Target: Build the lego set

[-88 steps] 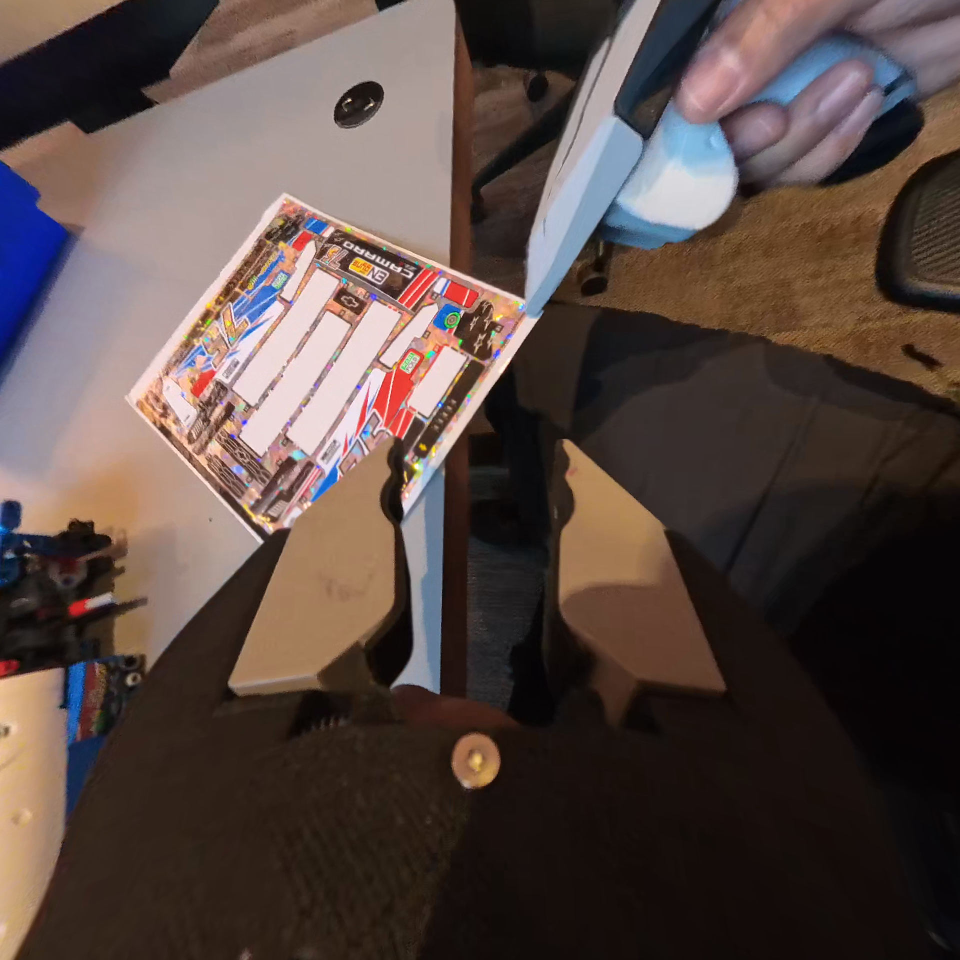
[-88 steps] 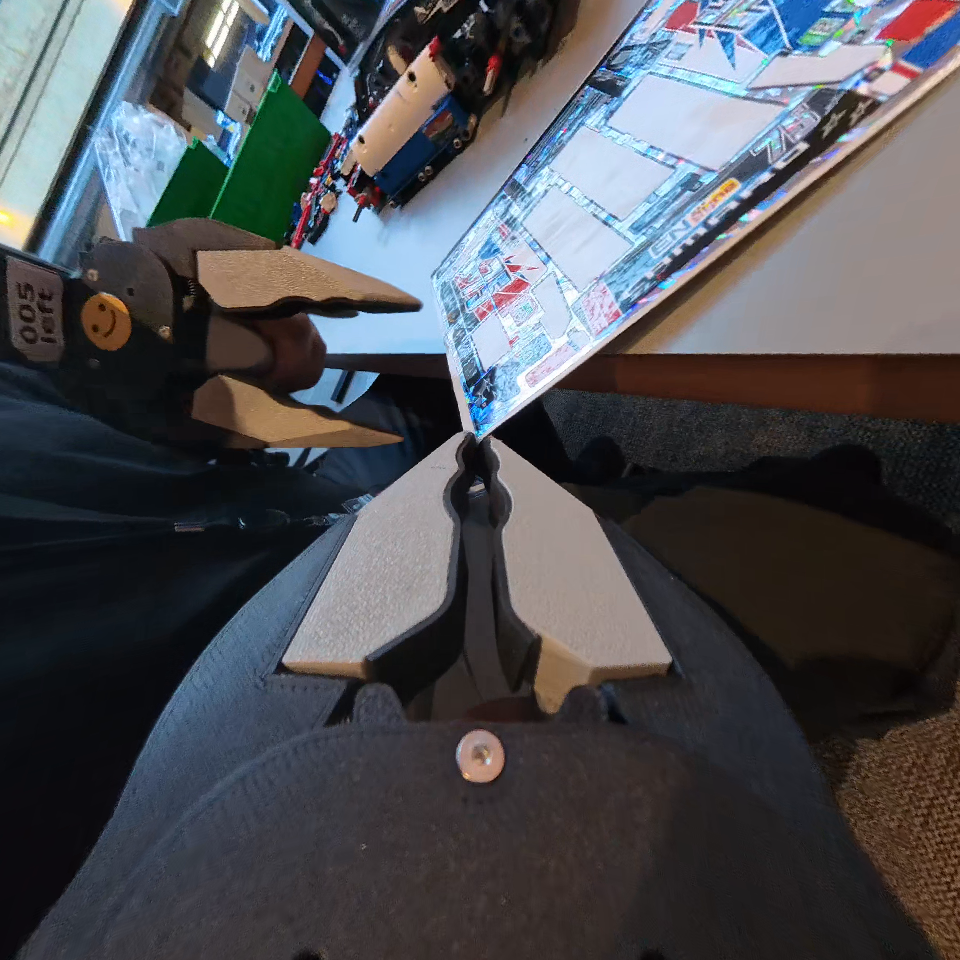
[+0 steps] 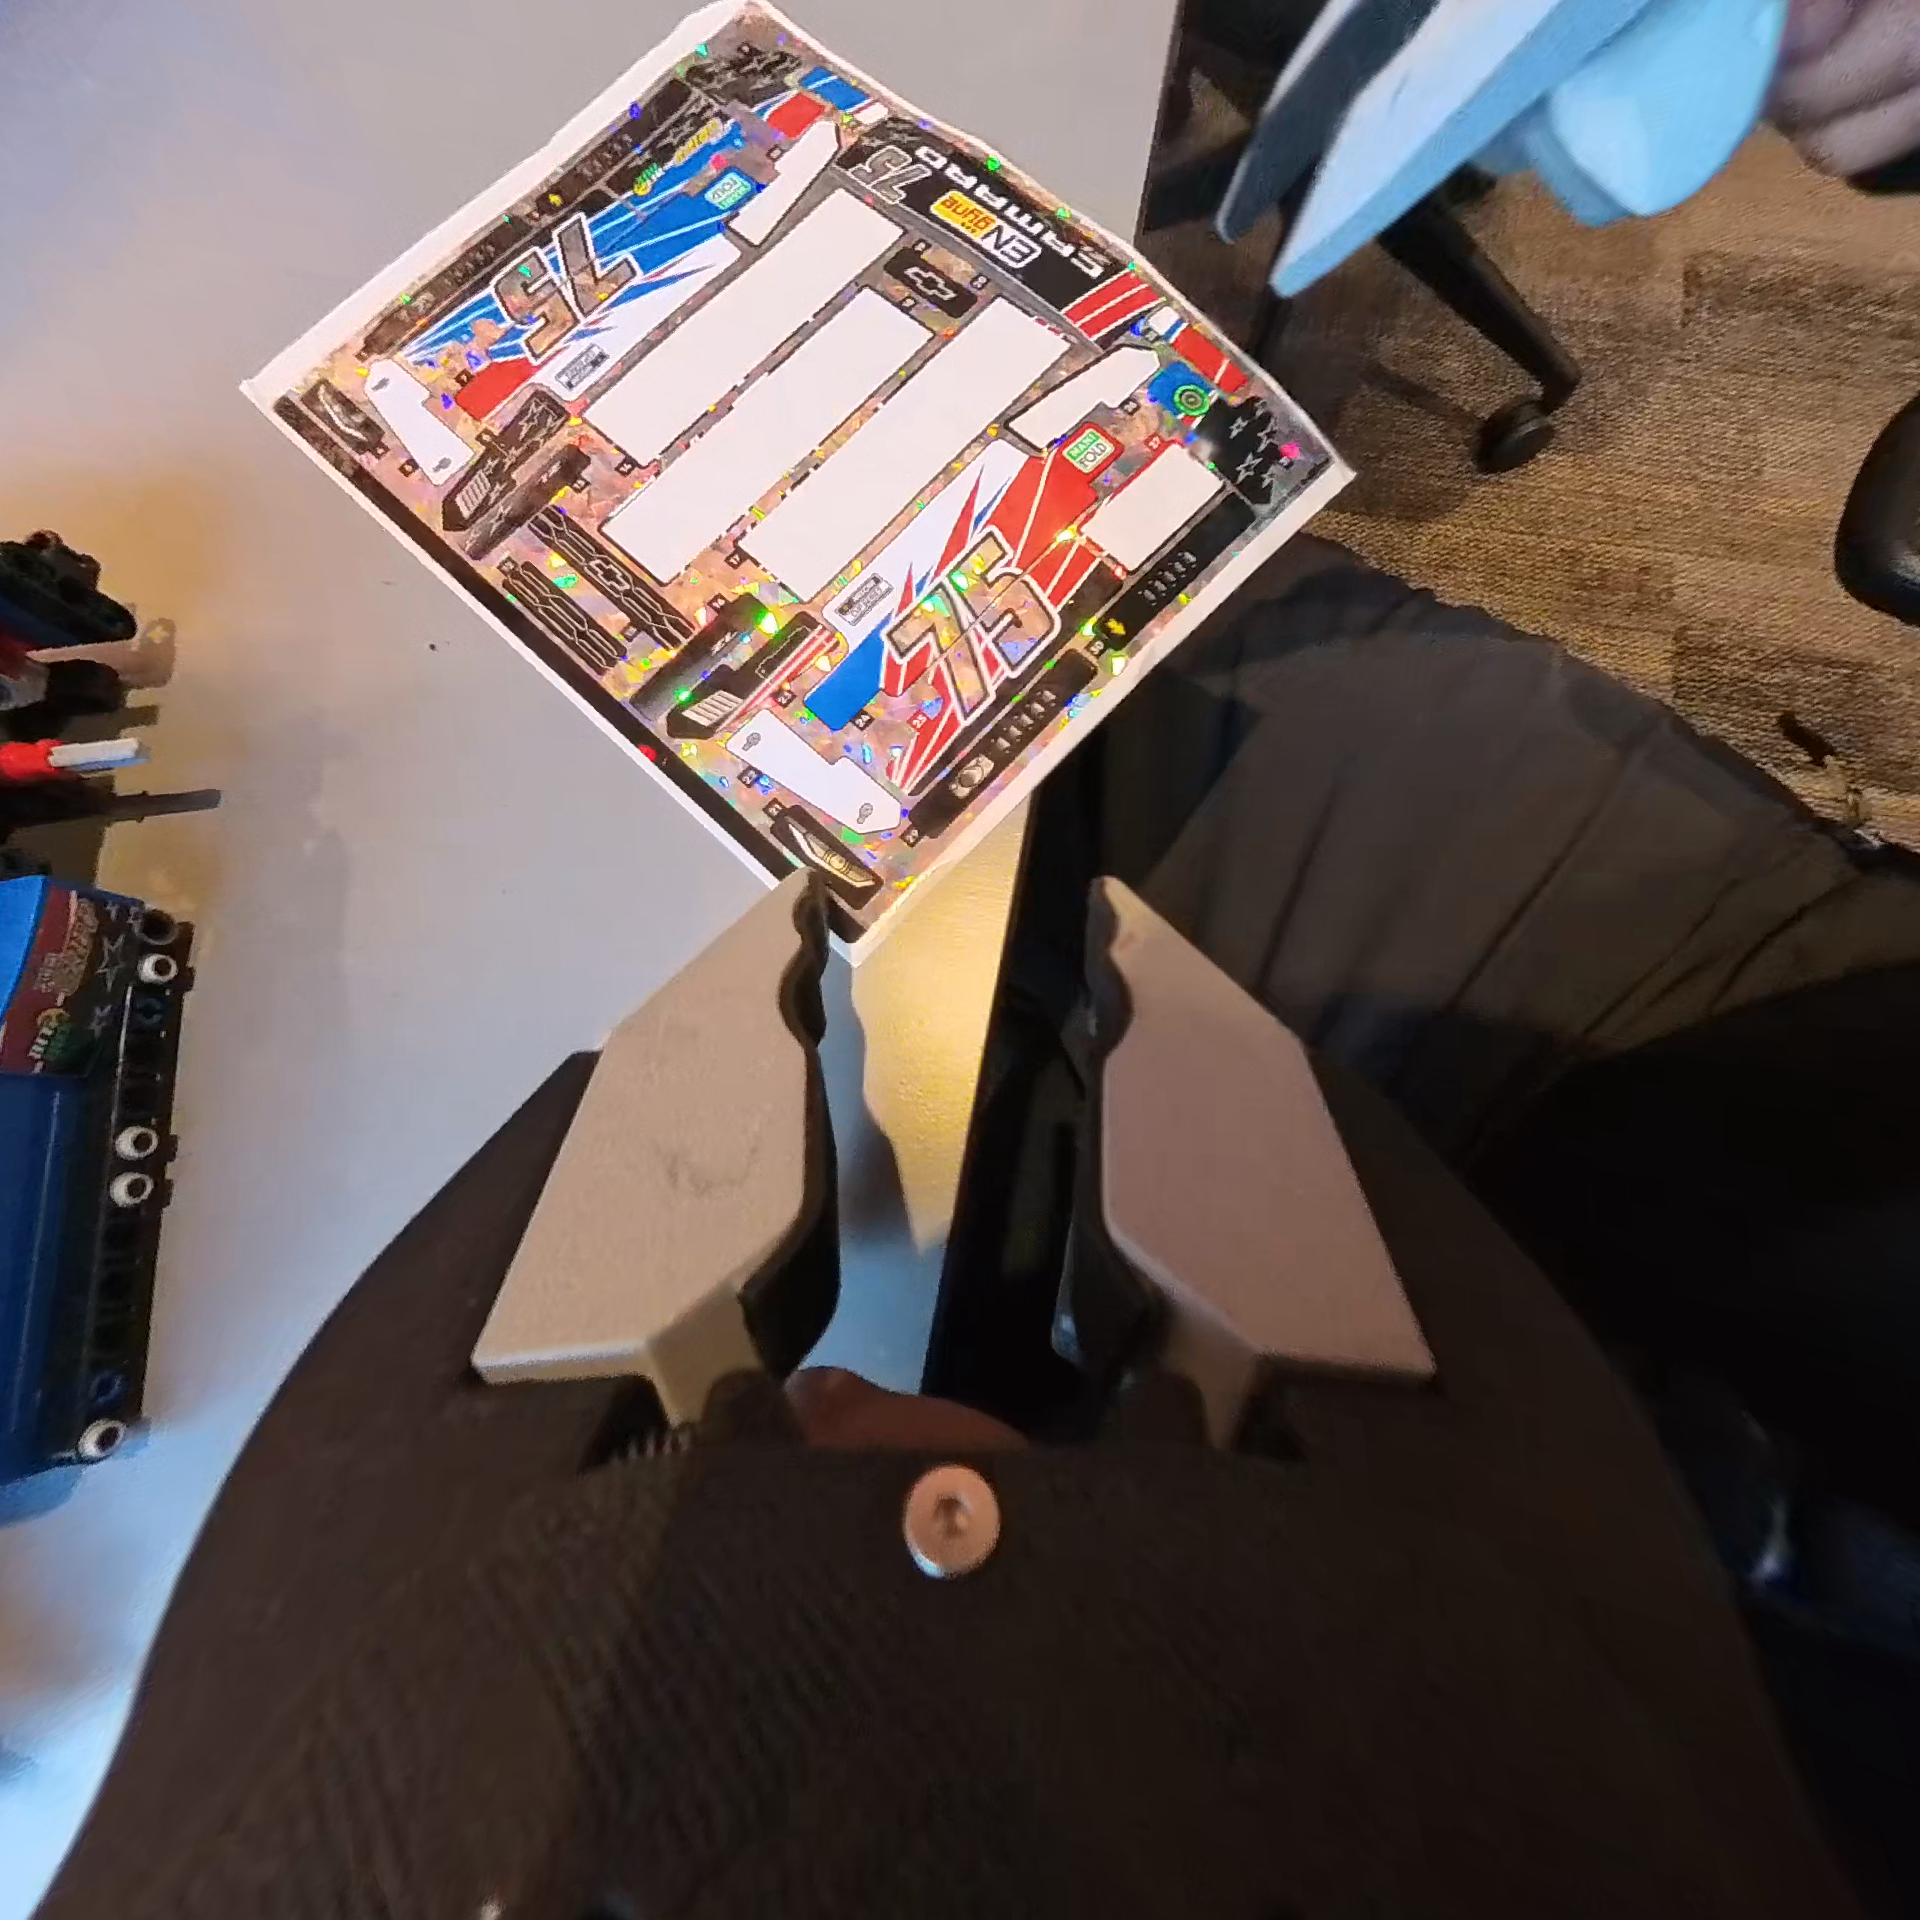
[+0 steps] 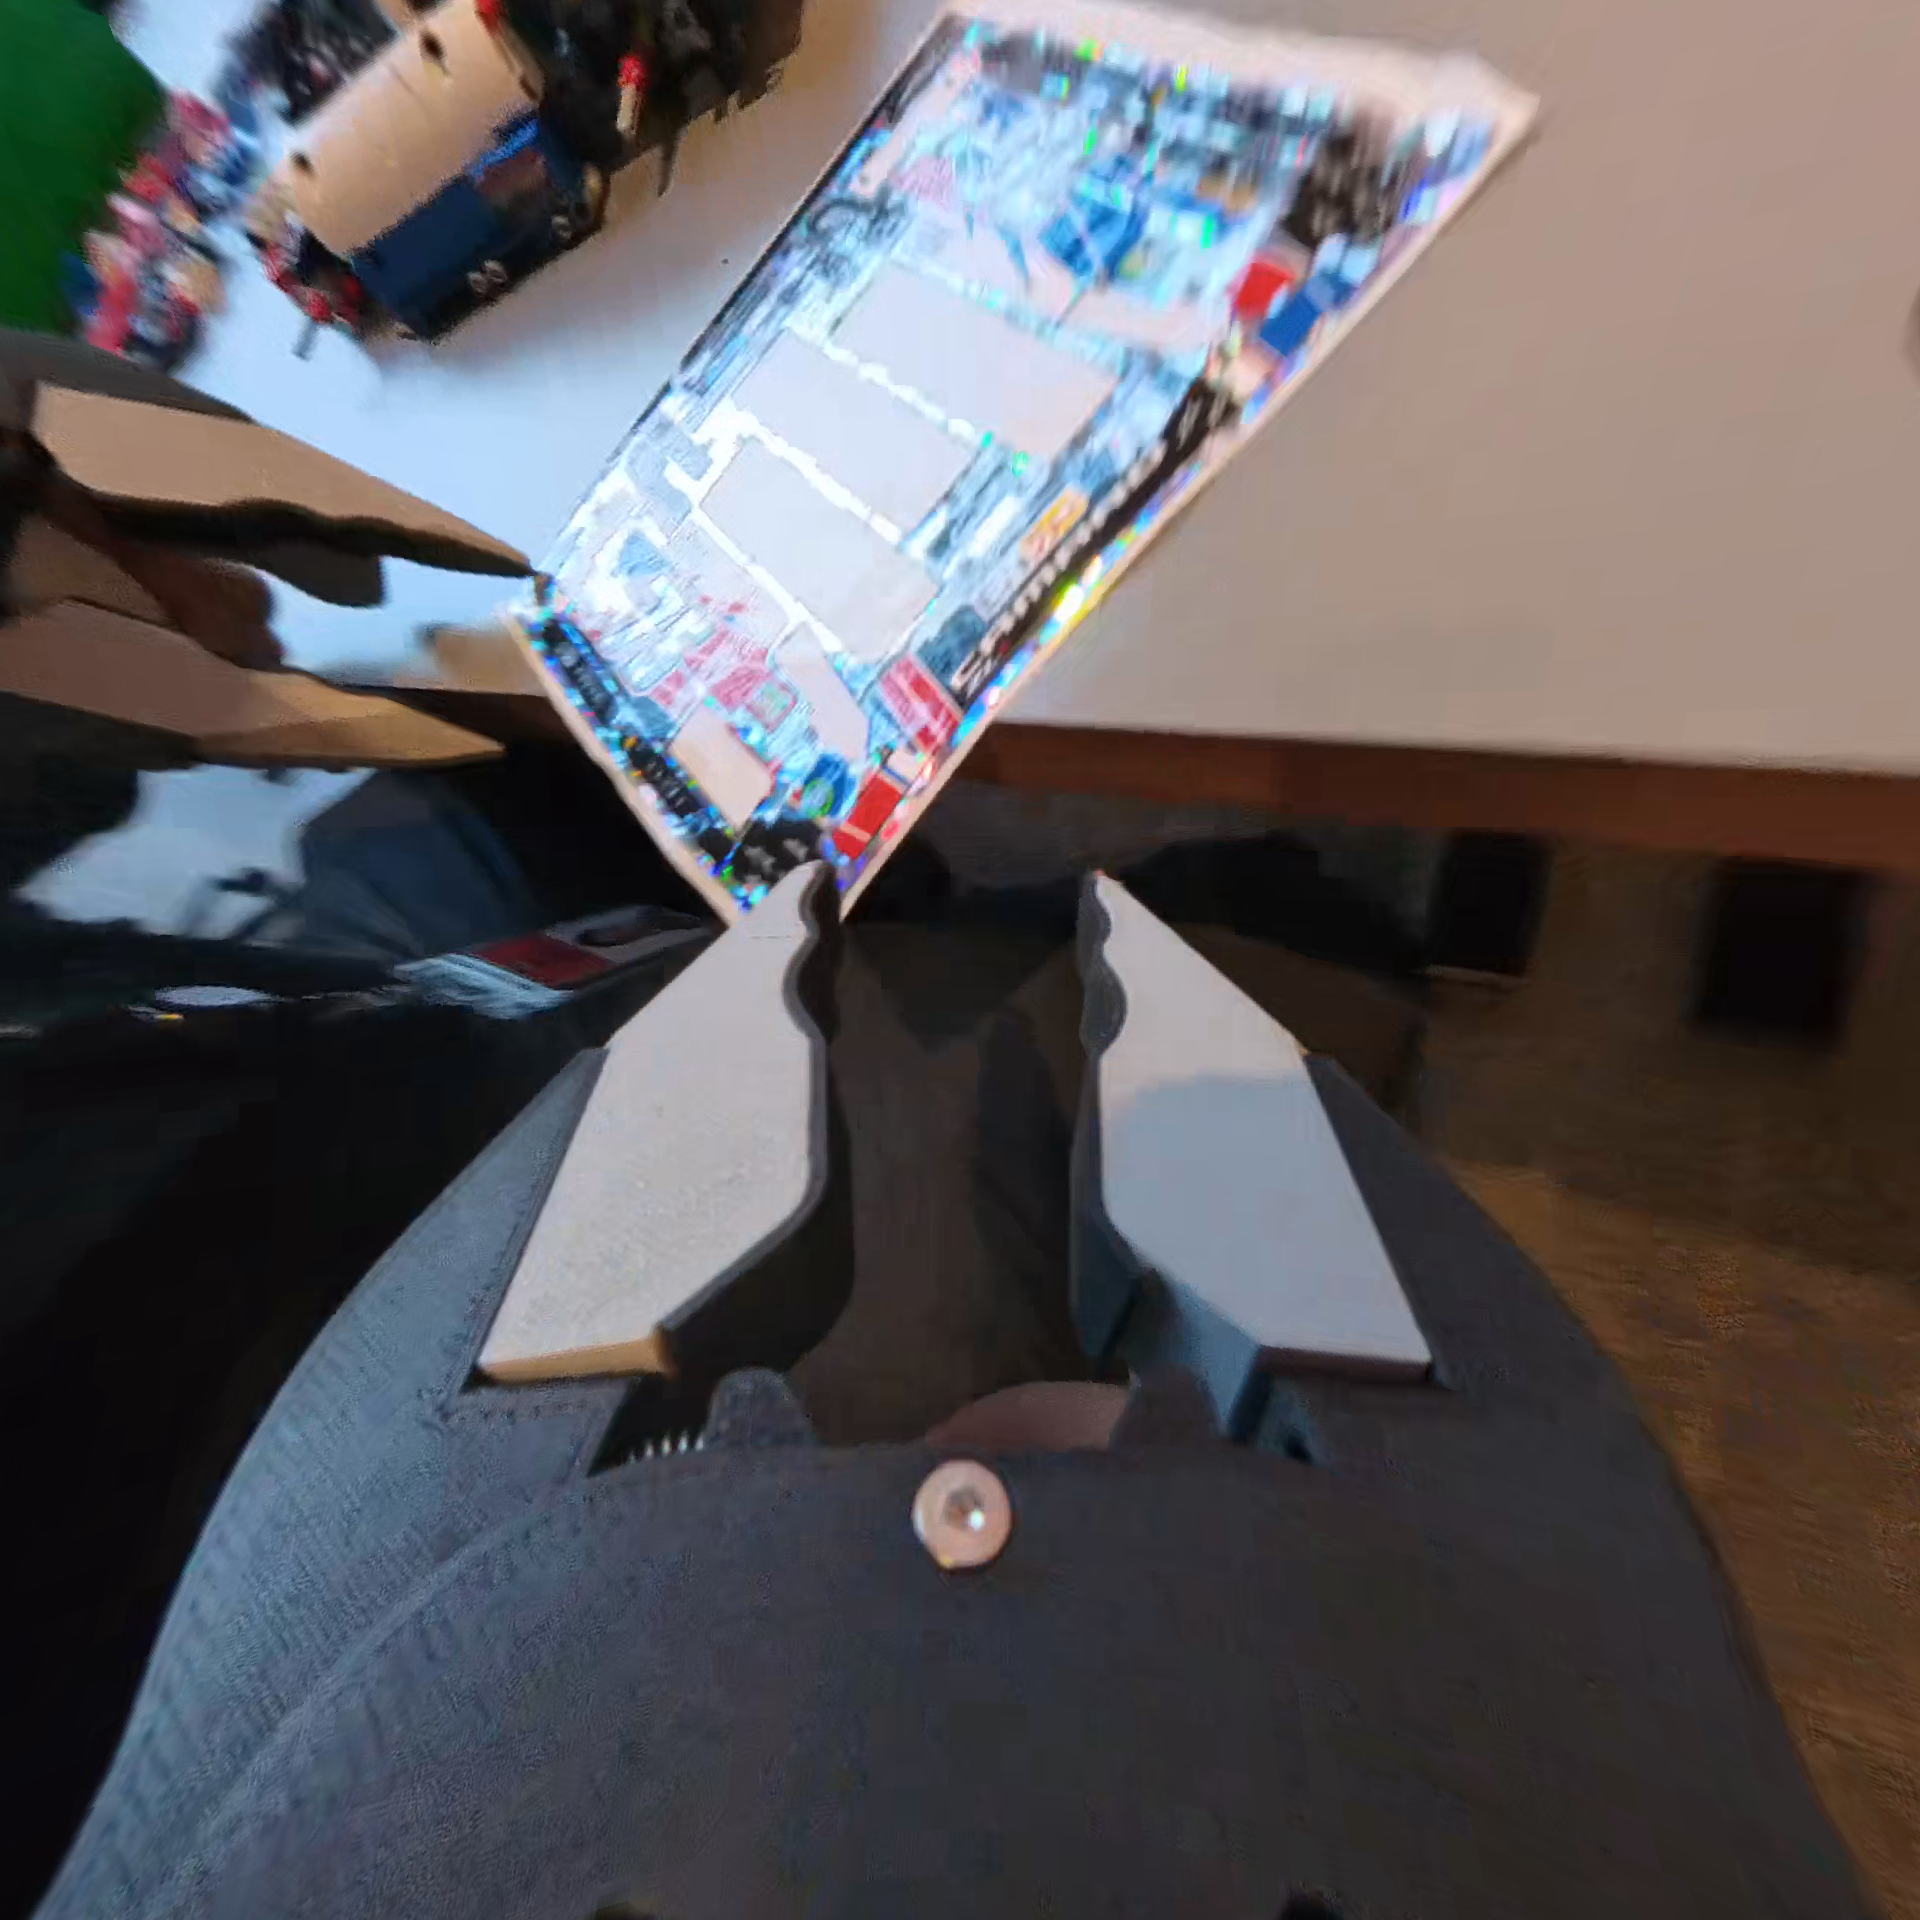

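A glittery sticker sheet [image 3: 790,499] lies at the table's edge, and one corner hangs past it. My left gripper [image 3: 956,904] is open and empty. Its left fingertip is at the sheet's near corner. My right gripper [image 4: 956,894] is open and empty, and its left fingertip is at another corner of the sheet [image 4: 883,447]. The right wrist view is blurred. The right gripper also shows in the left wrist view [image 3: 1351,177], clear of the sheet. The left gripper shows in the right wrist view [image 4: 416,644], open beside the sheet. A partly built blue, black and white lego car [image 3: 73,1143] sits at the left.
The grey table [image 3: 343,1039] has a brown front edge [image 4: 1455,790]. The lego car [image 4: 447,187] stands next to more small parts and a green object [image 4: 52,135]. A black chair base [image 3: 1507,343] stands on brown carpet. A person's dark trousers [image 3: 1455,935] are below the edge.
My right gripper was shut on the sheet's corner and is now open. My left gripper, still open, has come closer to the sheet's near corner.
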Demonstrator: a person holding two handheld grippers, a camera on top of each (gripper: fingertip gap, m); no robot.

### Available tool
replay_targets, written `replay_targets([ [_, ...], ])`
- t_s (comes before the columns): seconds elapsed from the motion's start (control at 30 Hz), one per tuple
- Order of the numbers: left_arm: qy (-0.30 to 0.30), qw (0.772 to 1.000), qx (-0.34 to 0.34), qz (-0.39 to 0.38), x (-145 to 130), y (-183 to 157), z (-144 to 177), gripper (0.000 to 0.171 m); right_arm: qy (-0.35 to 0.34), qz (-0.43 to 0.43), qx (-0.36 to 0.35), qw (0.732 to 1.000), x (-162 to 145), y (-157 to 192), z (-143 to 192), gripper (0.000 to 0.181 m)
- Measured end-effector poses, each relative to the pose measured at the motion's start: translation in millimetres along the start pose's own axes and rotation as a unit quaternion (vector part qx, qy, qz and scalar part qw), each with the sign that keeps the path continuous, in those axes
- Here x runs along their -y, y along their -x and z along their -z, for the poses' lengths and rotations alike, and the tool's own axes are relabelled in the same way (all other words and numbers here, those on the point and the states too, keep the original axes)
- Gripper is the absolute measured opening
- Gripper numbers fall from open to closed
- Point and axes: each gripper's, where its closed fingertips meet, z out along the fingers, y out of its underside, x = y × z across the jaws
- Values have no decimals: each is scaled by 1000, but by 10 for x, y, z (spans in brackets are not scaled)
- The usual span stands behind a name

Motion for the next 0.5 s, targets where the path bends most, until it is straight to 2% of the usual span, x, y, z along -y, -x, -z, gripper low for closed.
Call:
replay_targets([
  [0.07,6,1000,2,1,2,-5,-2,47,1,-56,65,996,-91,100,-49,46],
  [0.13,14,1000,2,-5,3,-20,-6,46,-8,-89,114,990,-105,191,-132,34],
  [0.23,17,1000,9,-16,31,-34,9,46,-9,-118,174,978,-105,331,-208,24],
  [0.3,5,1000,15,-21,89,-35,46,47,-14,-117,203,972,-90,428,-191,5],
  [0.5,-14,999,9,-48,193,-183,64,51,-42,-115,246,962,51,605,-84,3],
])
